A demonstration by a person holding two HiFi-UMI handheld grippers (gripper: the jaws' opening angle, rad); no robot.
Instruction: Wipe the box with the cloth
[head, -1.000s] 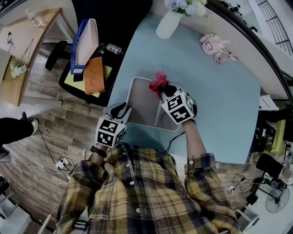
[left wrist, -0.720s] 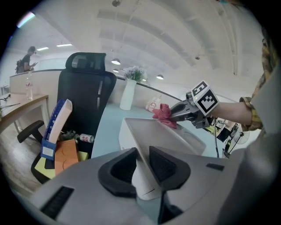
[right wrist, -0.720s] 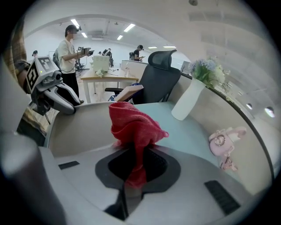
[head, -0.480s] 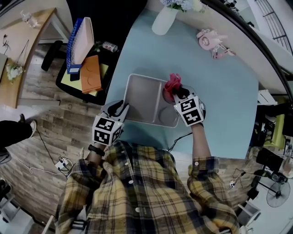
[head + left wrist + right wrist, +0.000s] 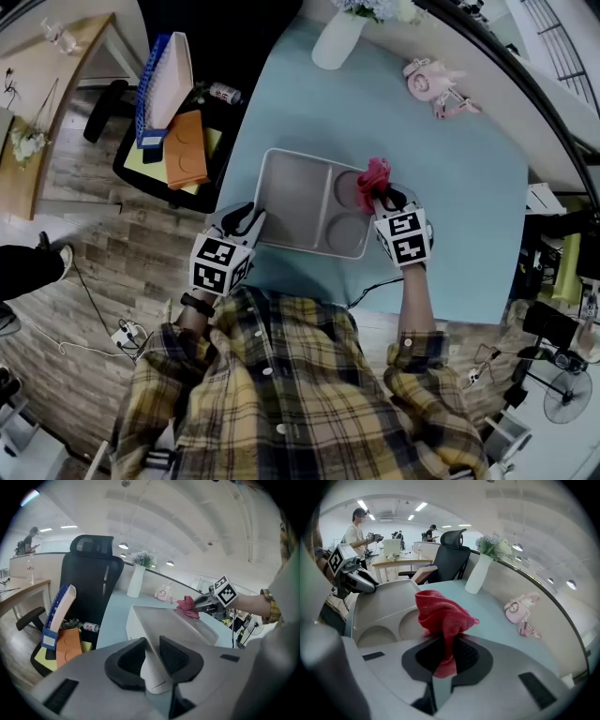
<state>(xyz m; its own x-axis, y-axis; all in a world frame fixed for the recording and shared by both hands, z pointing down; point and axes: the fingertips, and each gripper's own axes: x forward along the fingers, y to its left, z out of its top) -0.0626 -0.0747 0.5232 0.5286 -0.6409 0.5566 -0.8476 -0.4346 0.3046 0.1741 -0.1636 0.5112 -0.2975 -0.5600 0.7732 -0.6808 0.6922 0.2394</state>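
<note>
The box [image 5: 291, 192] is a pale grey compartment tray lying on the light blue table [image 5: 450, 141], with one large section and two round wells at its right end. My left gripper [image 5: 251, 223] is shut on the box's near left rim [image 5: 149, 644]. My right gripper [image 5: 382, 199] is shut on a bunched red cloth [image 5: 374, 175], held over the box's right edge beside the round wells. In the right gripper view the red cloth [image 5: 442, 616] sticks up between the jaws above the wells [image 5: 379, 634].
A white vase [image 5: 337, 39] with flowers and a pink toy [image 5: 433, 84] stand at the table's far side. A black office chair [image 5: 93, 578] carries a blue-white folder [image 5: 164, 84], an orange item [image 5: 186, 150] and a can [image 5: 223, 92]. Other people stand at distant desks [image 5: 358, 531].
My right gripper carried the red cloth rightward across the box, from its middle divider to its right edge. The left gripper kept its hold on the rim.
</note>
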